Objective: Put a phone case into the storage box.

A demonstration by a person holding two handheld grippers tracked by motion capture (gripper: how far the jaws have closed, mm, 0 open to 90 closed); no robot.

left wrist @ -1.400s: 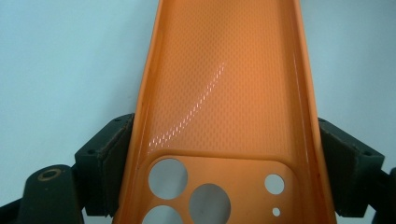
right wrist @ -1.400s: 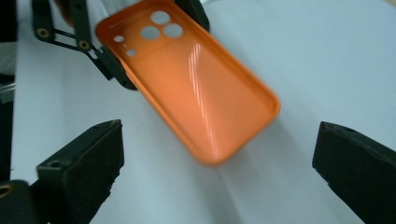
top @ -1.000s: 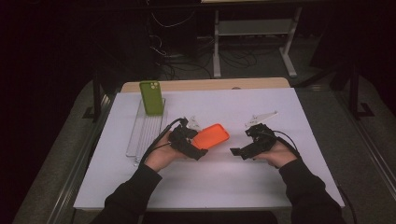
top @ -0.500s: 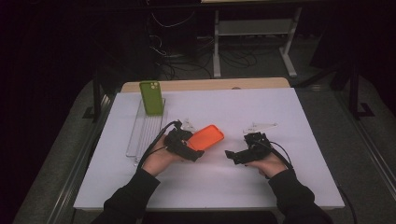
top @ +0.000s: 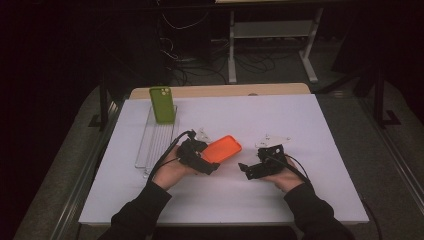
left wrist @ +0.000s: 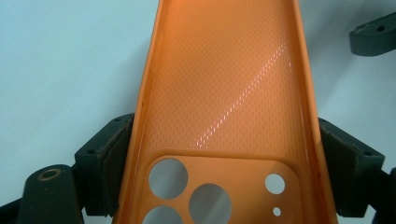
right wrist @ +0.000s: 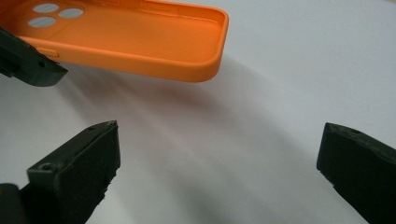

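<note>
An orange phone case [top: 222, 148] hangs tilted just above the white table, inner side up, camera holes toward my left hand. My left gripper [top: 204, 164] is shut on its camera end; in the left gripper view the two pads [left wrist: 109, 154] press on the long edges of the case [left wrist: 224, 93]. My right gripper [top: 248, 171] is a short way to the case's right, pointing at it. Its jaws stand wide open [right wrist: 219, 135] with bare table between them, and the case [right wrist: 140, 37] floats ahead, untouched.
A green phone case [top: 162, 104] stands upright at the far end of a clear slotted rack [top: 150, 145] on the table's left. The white table cover [top: 310, 125] ends at a wooden strip at the back. Dark floor and cables lie beyond.
My right gripper has moved left and toward the person, closer to the orange case. The left gripper and the case have stayed in place.
</note>
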